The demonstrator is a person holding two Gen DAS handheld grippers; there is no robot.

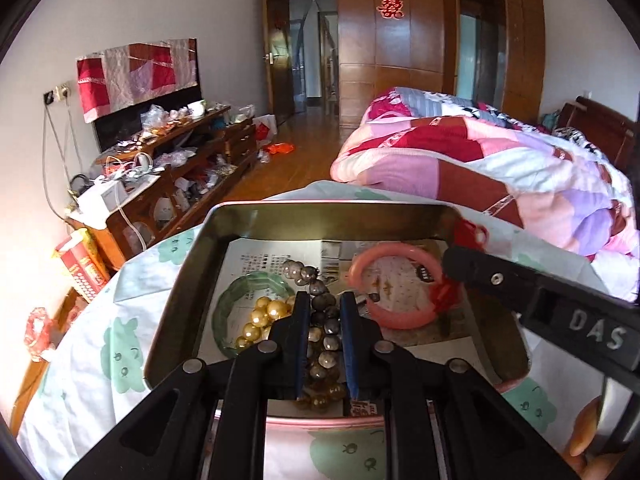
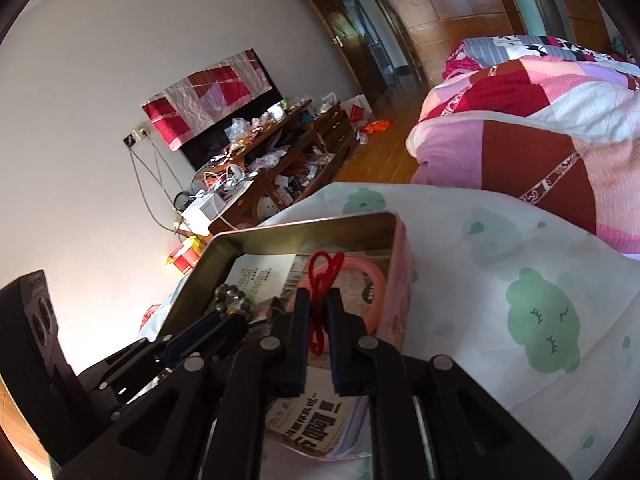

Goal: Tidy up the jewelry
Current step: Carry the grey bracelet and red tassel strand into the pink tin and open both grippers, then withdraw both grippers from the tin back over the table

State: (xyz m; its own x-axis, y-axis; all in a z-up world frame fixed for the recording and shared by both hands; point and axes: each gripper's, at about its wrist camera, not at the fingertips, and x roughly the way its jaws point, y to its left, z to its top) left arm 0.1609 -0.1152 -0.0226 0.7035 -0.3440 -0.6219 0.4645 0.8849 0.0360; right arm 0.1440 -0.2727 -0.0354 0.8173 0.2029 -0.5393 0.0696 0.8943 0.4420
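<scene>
- Pink outside and dull brassy metal inside, the tin [image 1: 224, 216] is a shallow rectangular box with rounded corners, filling the lower middle of the left wrist view; printed paper lines its floor.
- The tin sits on a white sheet [image 1: 100, 320] printed with soft green cloud faces, low in both views.
- Grey beads [image 1: 316, 280], round and glossy, run as a strand down the tin's centre and pass between the blue pads of the left tool [image 1: 325, 300]; its jaws stand narrowly apart on either side of the strand, and whether they actually press it I cannot tell.
- Gold beads [image 1: 264, 314], larger and pearly, cluster just left of that tool, lying inside a smooth translucent green bangle [image 1: 228, 300].
- A pink ring [image 1: 394, 320], smooth and plastic-looking, lies in the right half of the tin.
- In the right wrist view, the right tool [image 2: 318, 300] is pinching a red cord [image 2: 320, 280], a thin twisted string looped into a knot above the pads, over the tin's right part.
- A patchwork quilt [image 1: 480, 160], red, pink and lilac, is heaped at upper right.
- A cluttered wooden cabinet [image 1: 188, 160] stands along the wall at middle left.
</scene>
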